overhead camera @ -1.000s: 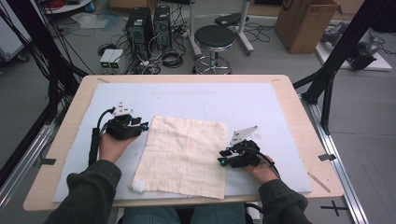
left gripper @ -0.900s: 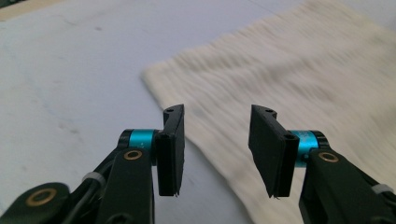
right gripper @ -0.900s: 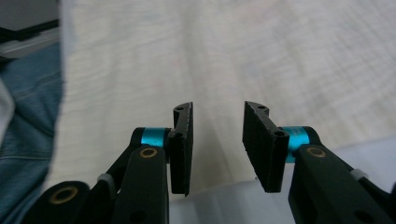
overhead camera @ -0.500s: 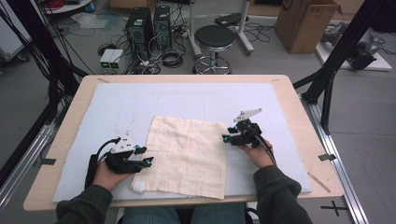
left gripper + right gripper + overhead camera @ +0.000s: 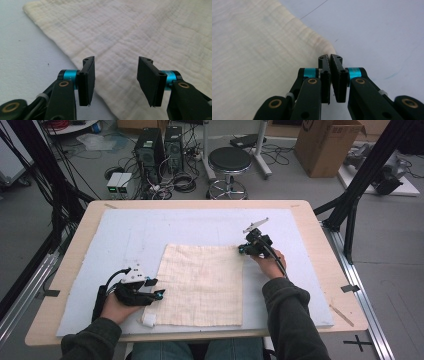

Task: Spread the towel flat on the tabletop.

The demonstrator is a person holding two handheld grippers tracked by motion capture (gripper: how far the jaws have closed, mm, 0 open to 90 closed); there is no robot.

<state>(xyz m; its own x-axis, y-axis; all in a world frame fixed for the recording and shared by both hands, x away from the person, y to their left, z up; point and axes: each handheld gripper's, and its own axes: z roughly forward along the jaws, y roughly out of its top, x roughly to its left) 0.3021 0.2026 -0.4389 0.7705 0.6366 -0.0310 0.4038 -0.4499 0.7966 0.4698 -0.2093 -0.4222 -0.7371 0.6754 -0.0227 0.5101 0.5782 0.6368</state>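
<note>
While the cream cloth (image 5: 202, 284) lies mid-frame | right tongs (image 5: 329, 58) have just closed, pinching its upper-right corner | left tongs (image 5: 115, 75) have just been opening, spread over its lower-left edge.

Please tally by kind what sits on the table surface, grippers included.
Cream cloth: 1
Pale blue mat: 1
Grippers: 2, the left gripper open beside the cloth's edge and the right gripper shut on the cloth's far corner
Total: 4
</note>
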